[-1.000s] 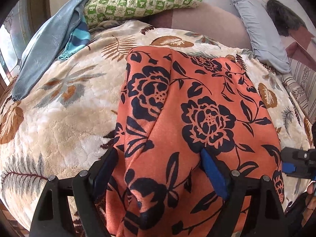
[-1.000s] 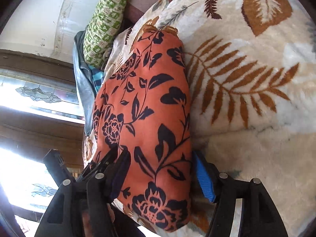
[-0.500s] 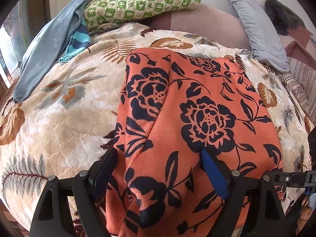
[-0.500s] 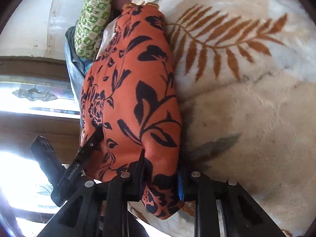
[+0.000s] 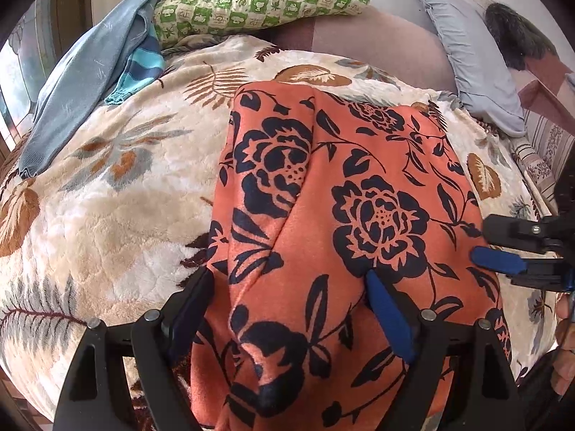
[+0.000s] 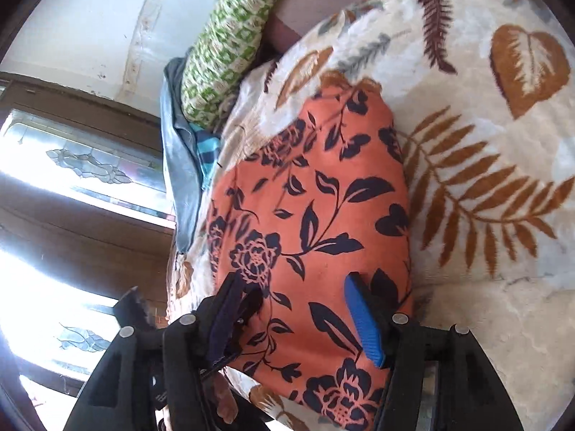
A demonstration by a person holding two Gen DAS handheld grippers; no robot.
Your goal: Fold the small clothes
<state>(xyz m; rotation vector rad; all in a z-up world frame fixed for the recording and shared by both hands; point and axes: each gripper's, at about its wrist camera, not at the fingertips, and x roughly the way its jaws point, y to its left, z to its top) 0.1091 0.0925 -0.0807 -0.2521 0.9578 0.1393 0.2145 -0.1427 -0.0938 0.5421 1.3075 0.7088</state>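
Left wrist view looks down over an orange cloth (image 5: 359, 194) with black flowers, spread on a cream blanket (image 5: 107, 215) patterned with brown leaves. The left gripper (image 5: 287, 294) stands wide over the cloth's near edge; one finger sits at the cloth's left border, the blue-padded finger (image 5: 388, 312) rests on top of the fabric, and nothing is pinched. Over at the right edge, the right gripper (image 5: 503, 248) pokes in beside the cloth, one blue pad showing. Right wrist view has that gripper (image 6: 298, 309) above the same cloth (image 6: 316, 197), its jaws opening, fabric lying under and between them, pads not pressing it. Far back, a green checked pillow (image 5: 258, 0) lies against the wall, a blue-grey garment (image 5: 82, 82) and a striped teal piece (image 5: 140, 68) draped at the far left. A grey pillow (image 5: 470, 64) sits far right.
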